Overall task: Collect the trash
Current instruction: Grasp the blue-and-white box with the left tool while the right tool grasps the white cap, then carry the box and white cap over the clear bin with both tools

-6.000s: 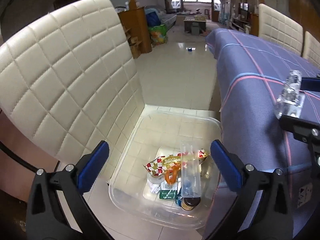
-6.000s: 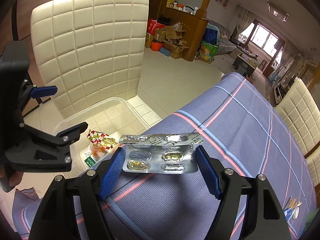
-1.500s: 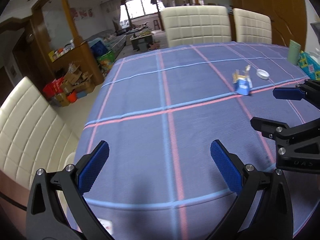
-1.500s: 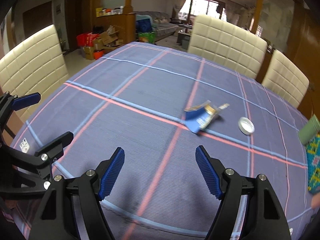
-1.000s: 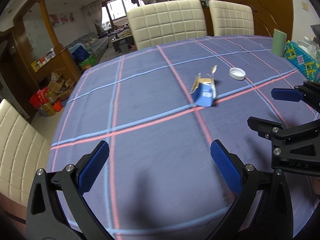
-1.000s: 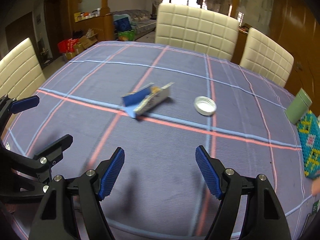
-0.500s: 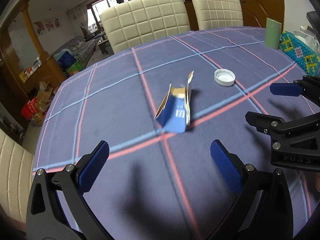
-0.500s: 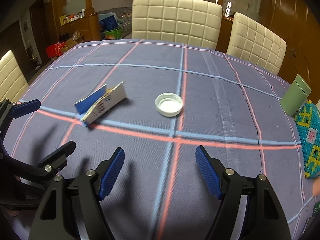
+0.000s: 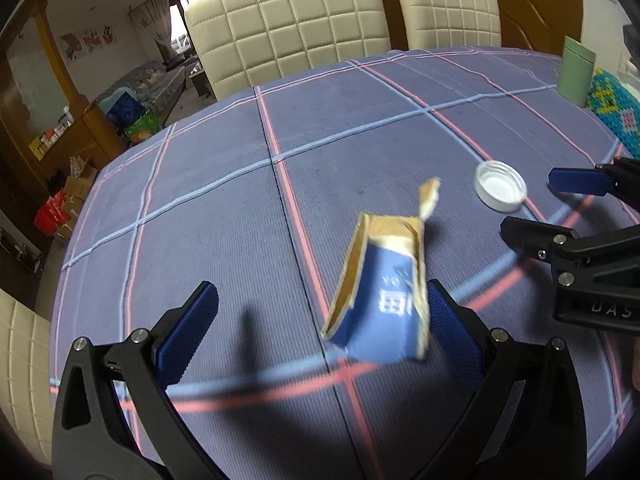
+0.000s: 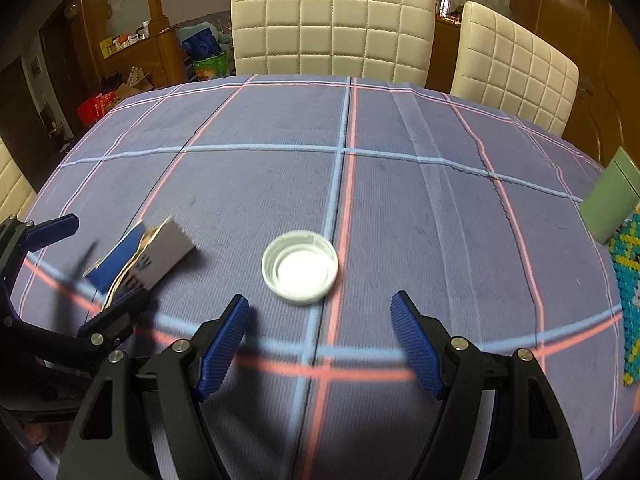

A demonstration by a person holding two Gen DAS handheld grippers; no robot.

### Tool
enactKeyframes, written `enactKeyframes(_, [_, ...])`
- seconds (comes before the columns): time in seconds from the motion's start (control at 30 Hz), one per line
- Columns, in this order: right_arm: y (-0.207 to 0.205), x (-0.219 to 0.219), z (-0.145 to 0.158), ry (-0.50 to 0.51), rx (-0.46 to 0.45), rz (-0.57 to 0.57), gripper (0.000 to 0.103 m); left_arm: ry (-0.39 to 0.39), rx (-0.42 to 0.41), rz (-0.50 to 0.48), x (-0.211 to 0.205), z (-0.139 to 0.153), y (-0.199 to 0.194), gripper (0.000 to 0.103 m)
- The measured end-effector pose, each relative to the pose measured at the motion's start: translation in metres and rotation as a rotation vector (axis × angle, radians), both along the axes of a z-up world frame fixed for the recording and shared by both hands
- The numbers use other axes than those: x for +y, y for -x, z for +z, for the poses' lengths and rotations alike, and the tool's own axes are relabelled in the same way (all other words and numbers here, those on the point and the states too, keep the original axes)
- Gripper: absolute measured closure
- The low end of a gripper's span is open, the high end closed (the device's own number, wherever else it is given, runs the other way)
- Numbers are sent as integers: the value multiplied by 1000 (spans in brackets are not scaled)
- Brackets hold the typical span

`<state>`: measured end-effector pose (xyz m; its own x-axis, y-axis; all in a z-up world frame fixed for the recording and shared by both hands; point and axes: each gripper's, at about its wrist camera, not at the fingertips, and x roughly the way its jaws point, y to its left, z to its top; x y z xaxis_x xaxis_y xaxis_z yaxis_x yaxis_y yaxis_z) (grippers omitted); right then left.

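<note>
Right wrist view: white cap (image 10: 299, 267) lies just ahead of the wide-open, empty right hand-held gripper (image 10: 320, 340).

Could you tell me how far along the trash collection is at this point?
Done: nothing here shows it; no bin is in view. In hand: nothing. The left gripper is open at the torn carton, and the right gripper is open just short of the white cap. Left: both pieces lie on the tablecloth, ungrasped.
</note>
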<state>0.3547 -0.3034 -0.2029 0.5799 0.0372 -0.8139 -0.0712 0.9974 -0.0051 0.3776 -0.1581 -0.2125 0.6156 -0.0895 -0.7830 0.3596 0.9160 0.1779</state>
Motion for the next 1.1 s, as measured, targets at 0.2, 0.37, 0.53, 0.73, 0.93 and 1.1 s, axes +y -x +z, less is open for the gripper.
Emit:
enactKeyframes(0.2, [-10, 4, -3, -17, -8, -1, 32, 26, 29, 10, 4, -2, -16, 4])
enactKeyframes(0.37, [-7, 8, -2, -26, -20, 17, 45, 57, 54, 10, 8, -2, -17, 8])
enactKeyframes(0.53, [2, 19, 2, -13, -19, 57, 67, 93, 91, -21, 8, 2, -11, 39])
enactKeyframes(0.73, [25, 28, 6, -1, -29, 87, 67, 58, 93, -27, 9, 5, 11, 64])
enactKeyframes(0.93, [57, 44, 7, 29, -28, 131, 67, 60, 81, -22, 24, 8, 43, 66])
enactKeyframes(1.1, [85, 68, 12, 61, -37, 179, 67, 53, 76, -3, 45, 11, 71, 66])
